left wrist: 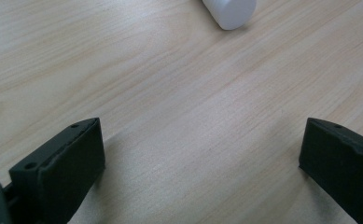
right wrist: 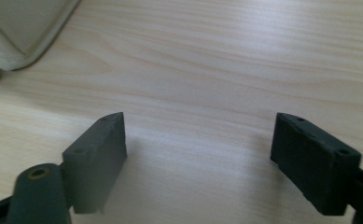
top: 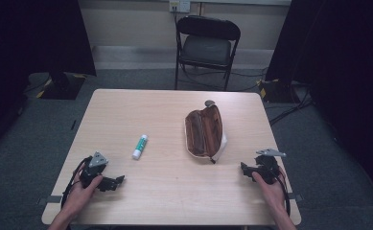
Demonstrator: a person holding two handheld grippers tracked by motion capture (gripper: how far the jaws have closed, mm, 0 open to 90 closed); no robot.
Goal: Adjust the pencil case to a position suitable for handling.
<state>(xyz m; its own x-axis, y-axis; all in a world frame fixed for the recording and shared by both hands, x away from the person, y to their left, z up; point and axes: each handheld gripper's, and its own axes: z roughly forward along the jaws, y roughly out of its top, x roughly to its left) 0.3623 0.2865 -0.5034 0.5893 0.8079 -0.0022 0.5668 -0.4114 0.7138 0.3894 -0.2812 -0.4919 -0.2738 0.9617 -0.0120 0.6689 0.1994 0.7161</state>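
A white and green glue stick [top: 140, 146] lies flat left of the table's middle; its white end [left wrist: 229, 11] shows at the top of the left gripper view. A brown pencil case [top: 204, 131] lies unzipped and open right of centre, its pale corner [right wrist: 20, 32] at the upper left of the right gripper view. My left gripper [top: 119, 181] rests near the front left edge, open, pointing right, with bare wood between its jaws [left wrist: 202, 154]. Low over the front right of the table, my right gripper [top: 244, 168] is open and holds nothing [right wrist: 198, 154].
The light wooden table [top: 174, 191] stands on grey carpet. A black folding chair [top: 206, 45] stands beyond the far edge. Cables and dark curtains lie at the room's sides.
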